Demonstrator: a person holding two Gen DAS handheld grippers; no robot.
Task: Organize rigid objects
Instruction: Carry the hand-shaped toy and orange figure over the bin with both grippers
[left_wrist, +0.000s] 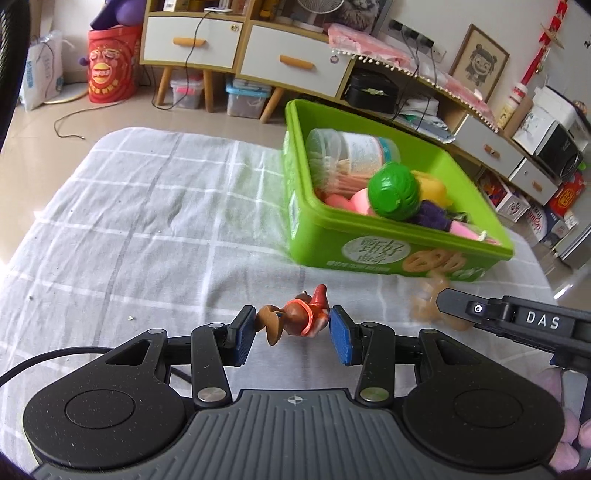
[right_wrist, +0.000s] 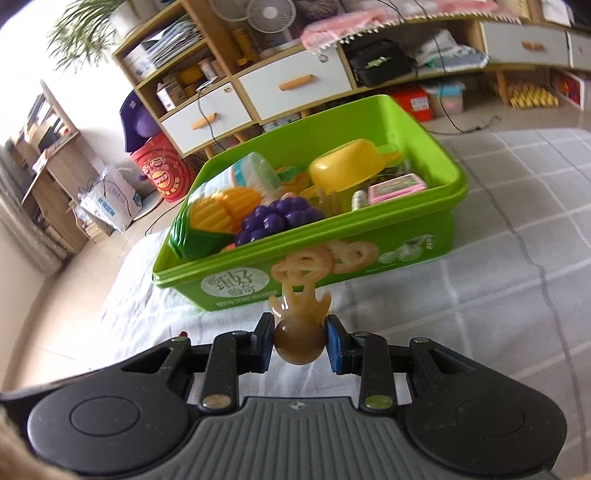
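Observation:
A small brown and red toy figure (left_wrist: 295, 317) lies between the pads of my left gripper (left_wrist: 293, 334); the jaws stand around it and the pads seem to touch its ends. My right gripper (right_wrist: 299, 343) is shut on a tan octopus-like toy (right_wrist: 297, 332) with a round brownish head, held above the cloth in front of the green box (right_wrist: 369, 254). The same toy shows blurred in the left wrist view (left_wrist: 430, 301), beside the right gripper (left_wrist: 517, 325). The green box (left_wrist: 303, 206) holds a green ball (left_wrist: 395, 192), purple grapes (right_wrist: 277, 218), corn (right_wrist: 221, 210) and a yellow scoop (right_wrist: 347, 166).
A grey checked cloth (left_wrist: 147, 229) covers the table. Beyond its edge are the floor, a white-drawer cabinet (left_wrist: 258, 51), a red bucket (left_wrist: 110, 66) and storage bins (left_wrist: 243, 96). A clear jar (left_wrist: 347, 147) lies in the box.

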